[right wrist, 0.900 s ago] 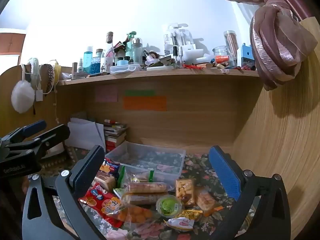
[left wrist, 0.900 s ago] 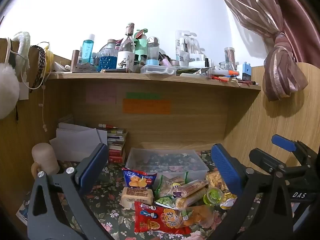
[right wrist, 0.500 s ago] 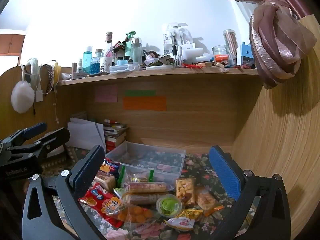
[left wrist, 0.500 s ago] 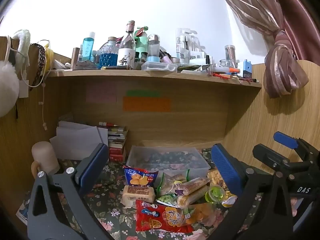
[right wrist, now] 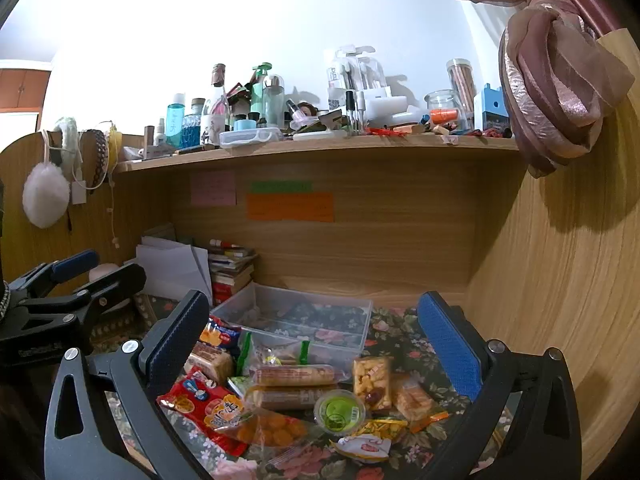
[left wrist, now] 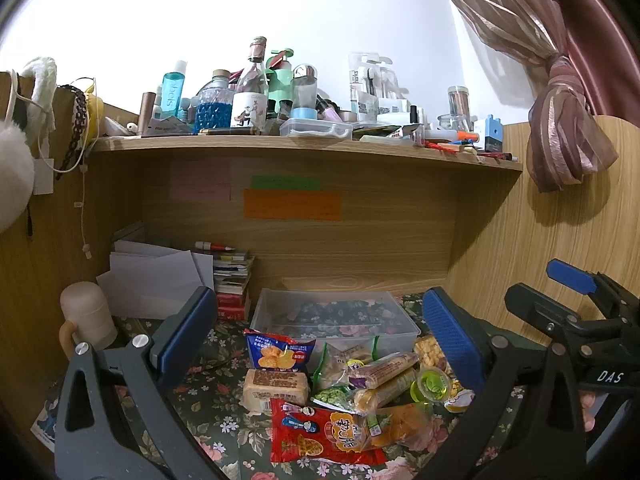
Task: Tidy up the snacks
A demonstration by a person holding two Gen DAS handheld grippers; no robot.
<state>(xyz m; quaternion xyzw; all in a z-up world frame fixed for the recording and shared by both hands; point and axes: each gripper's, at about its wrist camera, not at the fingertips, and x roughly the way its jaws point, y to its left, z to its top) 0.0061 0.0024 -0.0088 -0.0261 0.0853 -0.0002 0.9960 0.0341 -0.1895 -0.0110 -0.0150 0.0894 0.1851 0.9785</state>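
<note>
A pile of snack packs lies on the flowered cloth in front of a clear plastic box [left wrist: 340, 334], which holds nothing. The pile includes a blue chip bag [left wrist: 278, 354], a red bag [left wrist: 316, 432], a beige wrapped cake [left wrist: 276, 386], long roll packs [left wrist: 384, 372] and a green jelly cup [left wrist: 434, 384]. My left gripper [left wrist: 320, 332] hovers open above the pile with nothing between its pads. My right gripper [right wrist: 314, 336] is also open over the snacks, above the red bag [right wrist: 204, 404], jelly cup [right wrist: 339, 410] and a nut bar [right wrist: 372, 378]. The box [right wrist: 304, 336] sits just behind.
A stack of books [left wrist: 234, 280], white papers [left wrist: 160, 276] and a beige mug [left wrist: 86, 316] stand at the back left. A crowded shelf [left wrist: 304, 146] of bottles runs overhead. A wooden side wall [right wrist: 560, 280] closes the right; a tied curtain [right wrist: 560, 92] hangs there.
Hardly anything. The left view has drifted a little, and the right gripper sits slightly further right in it. Both grippers stay open and no snack has moved.
</note>
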